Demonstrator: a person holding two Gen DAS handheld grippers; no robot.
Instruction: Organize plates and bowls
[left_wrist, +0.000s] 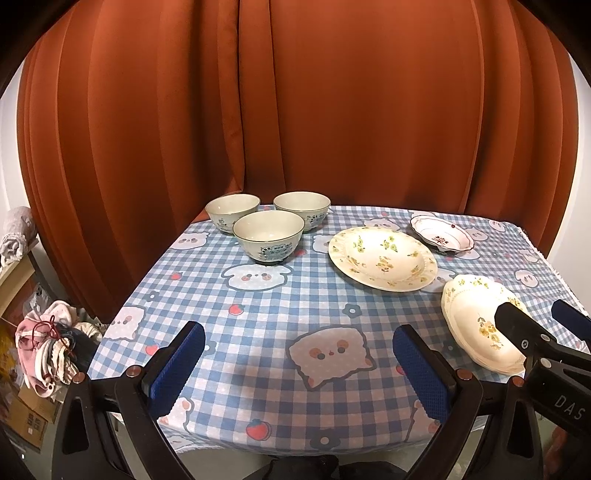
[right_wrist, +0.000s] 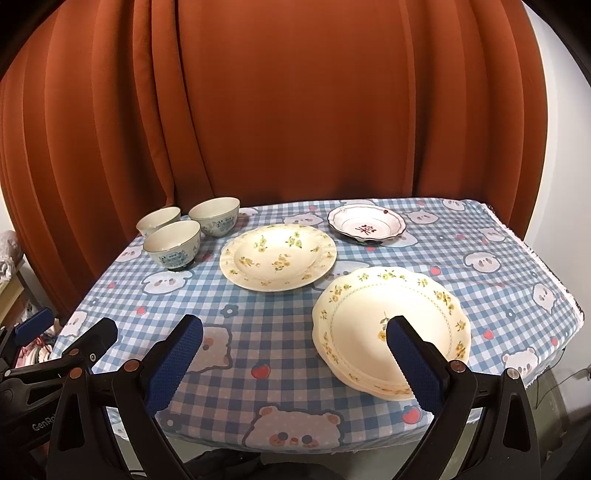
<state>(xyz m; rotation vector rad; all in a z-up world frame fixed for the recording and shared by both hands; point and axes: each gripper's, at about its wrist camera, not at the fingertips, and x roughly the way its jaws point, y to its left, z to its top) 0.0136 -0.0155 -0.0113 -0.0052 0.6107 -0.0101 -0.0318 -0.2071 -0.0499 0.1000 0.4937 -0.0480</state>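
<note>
Three pale bowls with blue prints stand clustered at the table's far left: the nearest bowl (left_wrist: 269, 237) (right_wrist: 172, 245), with two more (left_wrist: 232, 213) (left_wrist: 302, 210) behind it. A cream plate with yellow flowers (left_wrist: 382, 257) (right_wrist: 277, 256) lies mid-table. A small white dish with a red motif (left_wrist: 441, 233) (right_wrist: 366, 224) sits behind it. A stack of scalloped cream plates (left_wrist: 480, 325) (right_wrist: 391, 328) rests near the front right. My left gripper (left_wrist: 297, 363) is open above the front edge, holding nothing. My right gripper (right_wrist: 294, 360) is open, its right finger over the stack's near rim.
A blue checked cloth with bear prints (left_wrist: 258, 314) (right_wrist: 258, 332) covers the table. A rust-red curtain (left_wrist: 295, 110) hangs close behind. A pile of clothes (left_wrist: 48, 350) and boxes lie beside the table's left. The table's right edge (right_wrist: 546, 280) drops off near a white wall.
</note>
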